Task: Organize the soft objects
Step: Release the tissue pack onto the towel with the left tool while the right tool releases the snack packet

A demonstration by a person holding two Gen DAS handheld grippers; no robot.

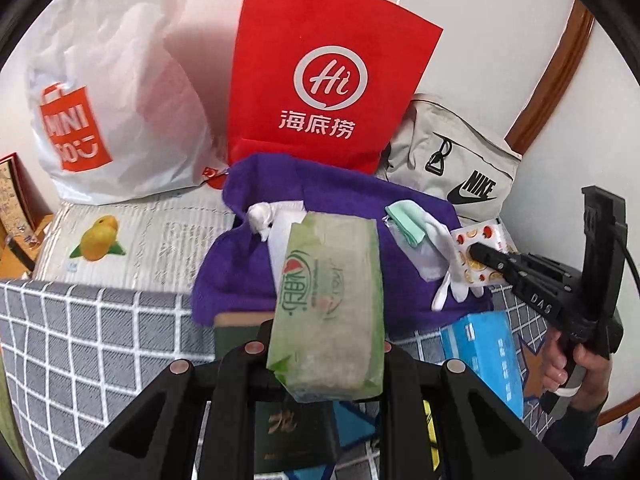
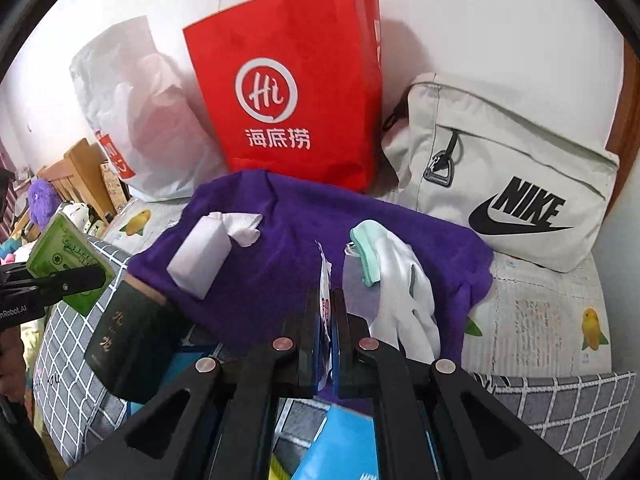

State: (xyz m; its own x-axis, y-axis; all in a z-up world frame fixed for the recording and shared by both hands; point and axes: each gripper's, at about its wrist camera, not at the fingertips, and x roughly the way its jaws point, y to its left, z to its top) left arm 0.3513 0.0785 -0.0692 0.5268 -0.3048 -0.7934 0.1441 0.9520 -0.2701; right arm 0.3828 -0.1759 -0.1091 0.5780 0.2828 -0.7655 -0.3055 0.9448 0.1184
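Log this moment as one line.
left gripper: shut on green tissue pack | right gripper: shut on fruit-print packet | both over purple towel

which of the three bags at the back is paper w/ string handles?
The red bag in the middle; the white plastic bag and grey Nike bag flank it.

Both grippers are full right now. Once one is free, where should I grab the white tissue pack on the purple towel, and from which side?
Judging from the right wrist view, take the white tissue pack across its two long flat sides, near the middle, coming down from above. It lies flat on the purple towel, clear of the white glove. Avoid the loose tissue tuft at its far end, which would probably just pull out.
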